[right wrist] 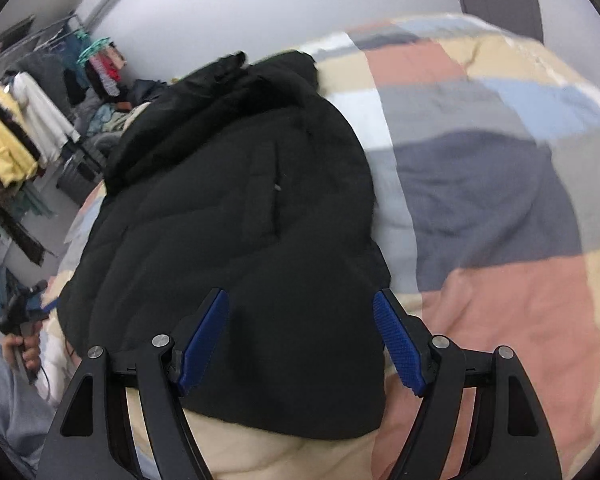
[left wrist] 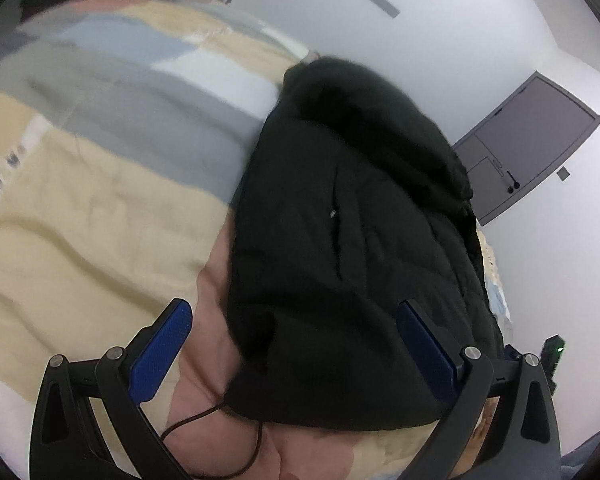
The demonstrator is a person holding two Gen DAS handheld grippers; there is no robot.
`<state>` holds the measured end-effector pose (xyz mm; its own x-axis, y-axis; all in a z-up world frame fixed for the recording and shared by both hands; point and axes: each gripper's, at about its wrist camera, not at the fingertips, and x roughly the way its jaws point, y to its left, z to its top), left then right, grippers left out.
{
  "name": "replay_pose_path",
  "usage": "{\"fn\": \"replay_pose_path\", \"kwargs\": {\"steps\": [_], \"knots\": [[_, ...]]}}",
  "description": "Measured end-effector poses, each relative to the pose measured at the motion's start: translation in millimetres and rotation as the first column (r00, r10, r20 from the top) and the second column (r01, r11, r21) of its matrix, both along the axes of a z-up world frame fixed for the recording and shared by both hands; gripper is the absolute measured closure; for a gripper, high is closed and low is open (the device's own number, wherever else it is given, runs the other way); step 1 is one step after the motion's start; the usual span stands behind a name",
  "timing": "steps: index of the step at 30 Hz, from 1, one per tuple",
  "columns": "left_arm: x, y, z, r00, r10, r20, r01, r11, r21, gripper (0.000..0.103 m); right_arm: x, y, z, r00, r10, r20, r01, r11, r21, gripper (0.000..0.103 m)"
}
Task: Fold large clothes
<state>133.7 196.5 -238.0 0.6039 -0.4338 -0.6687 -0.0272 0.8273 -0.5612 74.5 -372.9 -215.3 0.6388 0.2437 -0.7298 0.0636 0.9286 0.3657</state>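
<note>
A black padded jacket point(left wrist: 352, 240) lies folded in a thick bundle on a patchwork bed cover point(left wrist: 100, 168). My left gripper point(left wrist: 296, 316) is open, its blue pads either side of the jacket's near edge, holding nothing. In the right wrist view the same jacket point(right wrist: 236, 216) fills the middle. My right gripper point(right wrist: 300, 312) is open above the jacket's near edge and holds nothing. The other hand-held gripper point(right wrist: 20, 312) shows at the far left of that view.
The bed cover point(right wrist: 492, 184) spreads in beige, grey, blue and pink blocks. A thin brown cord point(left wrist: 220, 432) lies by the jacket's near corner. A clothes rack point(right wrist: 28, 128) with hanging garments stands left. A grey door point(left wrist: 532, 140) is in the white wall.
</note>
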Motion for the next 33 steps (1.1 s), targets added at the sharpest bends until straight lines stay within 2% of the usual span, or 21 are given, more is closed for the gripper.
{"fn": "replay_pose_path", "kwargs": {"steps": [4,6,12,15,18,20,22,27,30,33], "knots": [[8,-6,-20,0.998,-0.054,-0.017,0.053,0.996,-0.072,0.008,4,-5,-15,1.0,-0.005,-0.025,0.006,0.999,0.053,0.028],[12,-11,-26,0.996,-0.084,-0.019,0.081,0.988,-0.13,0.016,6,-3,-18,1.0,0.002,-0.031,-0.001,0.998,0.061,0.027],[10,-20,-21,0.991,-0.133,0.035,0.137,0.973,-0.186,0.026,7,0,-12,0.999,0.03,-0.011,-0.028,0.992,0.12,0.027],[11,-22,-18,0.99,-0.136,0.033,0.14,0.979,-0.149,0.026,4,3,-6,0.999,0.042,0.004,-0.042,0.995,0.091,0.027],[17,-23,-28,0.992,-0.121,-0.018,0.119,0.989,-0.087,0.026,7,-1,-13,1.0,0.013,-0.026,-0.012,0.999,0.053,0.027],[19,-25,-37,0.994,-0.104,-0.044,0.102,0.994,-0.042,0.026,10,-8,-22,0.998,-0.023,-0.051,0.026,0.999,0.047,0.023],[21,-24,-46,0.994,-0.094,-0.061,0.091,0.995,-0.049,0.023,11,-14,-28,0.997,-0.051,-0.062,0.055,0.996,0.071,0.014],[28,-24,-59,0.994,-0.078,-0.074,0.07,0.993,-0.096,0.023,16,-18,-41,0.994,-0.049,-0.1,0.061,0.991,0.12,0.007],[30,-28,-63,0.989,-0.119,-0.084,0.104,0.979,-0.173,0.023,19,-11,-39,0.995,0.009,-0.097,0.007,0.986,0.164,0.006],[32,-34,-61,0.988,-0.133,-0.084,0.117,0.979,-0.168,0.025,17,6,-33,0.994,0.077,-0.073,-0.065,0.986,0.152,0.006]]}}
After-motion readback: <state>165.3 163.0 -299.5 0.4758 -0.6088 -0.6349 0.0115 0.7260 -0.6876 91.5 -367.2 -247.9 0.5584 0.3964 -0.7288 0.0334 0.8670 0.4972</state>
